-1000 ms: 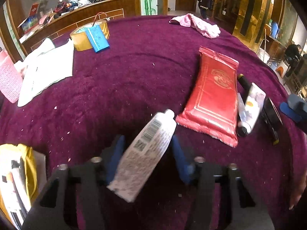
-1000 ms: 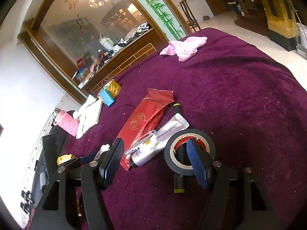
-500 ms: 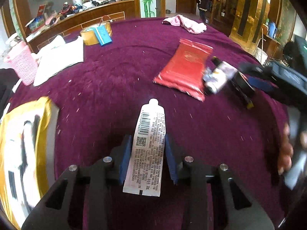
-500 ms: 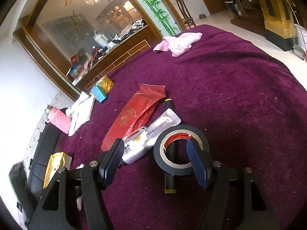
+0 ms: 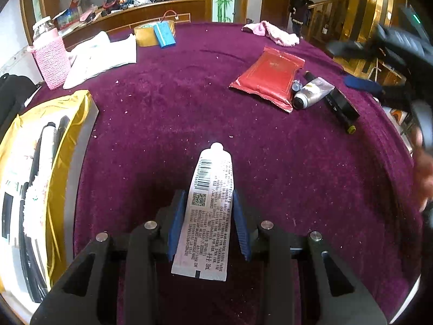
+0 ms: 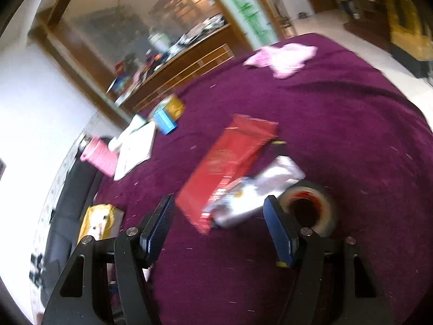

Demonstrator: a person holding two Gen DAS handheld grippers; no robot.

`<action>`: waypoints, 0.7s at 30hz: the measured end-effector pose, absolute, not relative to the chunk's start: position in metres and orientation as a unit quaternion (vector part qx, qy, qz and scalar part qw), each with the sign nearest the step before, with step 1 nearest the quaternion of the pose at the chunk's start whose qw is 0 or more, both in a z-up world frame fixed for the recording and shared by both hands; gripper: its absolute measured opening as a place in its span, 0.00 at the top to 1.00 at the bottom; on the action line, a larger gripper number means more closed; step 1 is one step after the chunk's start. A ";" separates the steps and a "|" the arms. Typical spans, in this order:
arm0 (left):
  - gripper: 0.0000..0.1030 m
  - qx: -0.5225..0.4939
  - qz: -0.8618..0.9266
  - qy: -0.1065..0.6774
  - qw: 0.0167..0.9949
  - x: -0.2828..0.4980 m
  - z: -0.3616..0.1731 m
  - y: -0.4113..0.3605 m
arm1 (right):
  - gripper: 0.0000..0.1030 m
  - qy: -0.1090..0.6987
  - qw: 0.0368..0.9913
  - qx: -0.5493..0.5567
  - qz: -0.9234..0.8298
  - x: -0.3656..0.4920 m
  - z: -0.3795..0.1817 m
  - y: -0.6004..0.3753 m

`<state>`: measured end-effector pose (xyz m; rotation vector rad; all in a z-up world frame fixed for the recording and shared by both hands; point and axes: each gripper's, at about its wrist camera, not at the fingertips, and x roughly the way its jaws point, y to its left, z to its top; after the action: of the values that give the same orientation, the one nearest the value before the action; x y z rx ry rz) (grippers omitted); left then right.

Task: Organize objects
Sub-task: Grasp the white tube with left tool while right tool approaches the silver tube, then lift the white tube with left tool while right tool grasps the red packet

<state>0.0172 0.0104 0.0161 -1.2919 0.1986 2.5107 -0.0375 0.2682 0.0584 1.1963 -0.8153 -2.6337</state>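
Note:
My left gripper [image 5: 207, 199] is shut on a white tube [image 5: 211, 203] with a barcode. Its cap points away from me, above the purple tablecloth [image 5: 167, 103]. A yellow-lined box [image 5: 67, 140] holding pens lies to its left. My right gripper [image 6: 219, 205] stands open with nothing between its fingers, above the near end of a red packet [image 6: 230, 162] and a silver tube [image 6: 254, 195]. A black tape roll [image 6: 311, 208] lies just right of its right finger. In the left wrist view the red packet [image 5: 270, 78], silver tube [image 5: 311, 93] and tape roll [image 5: 342, 105] lie far right.
A pink knitted bottle [image 5: 51, 59], white papers [image 5: 102, 57], a yellow tape roll with a blue box [image 5: 154, 33] and a pink cloth [image 5: 270, 33] lie along the far side. A person's hand [image 5: 425, 168] shows at the right edge. The table drops off at the right.
My left gripper carried the white tube leftward, bringing the yellow box closer, and the tube straightened between the jaws. My right gripper shifted left off the tape roll; its view is now blurred.

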 end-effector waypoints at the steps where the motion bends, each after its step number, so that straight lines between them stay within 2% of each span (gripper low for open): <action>1: 0.69 -0.445 0.879 0.069 0.155 0.019 0.015 0.010 | 0.40 -0.270 0.069 0.410 -0.868 -0.048 0.059 0.263; 7: 0.69 -0.440 0.882 0.035 0.164 0.024 0.013 -0.002 | 0.40 -0.264 0.028 0.465 -0.845 -0.099 0.041 0.252; 14: 0.68 -0.435 0.886 0.033 0.160 0.023 0.014 0.000 | 0.39 -0.224 -0.026 0.502 -0.835 -0.140 0.026 0.230; 17: 0.68 -0.434 0.886 0.029 0.160 0.020 0.015 -0.001 | 0.32 -0.204 -0.050 0.511 -0.833 -0.156 0.020 0.219; 21: 0.68 -0.434 0.886 0.026 0.161 0.020 0.016 -0.001 | 0.29 -0.138 -0.072 0.533 -0.832 -0.173 0.010 0.197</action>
<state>0.0199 -0.0009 0.0160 -1.2393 0.0756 2.5290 -0.1730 0.1966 0.0104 1.7553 -0.4537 -2.7397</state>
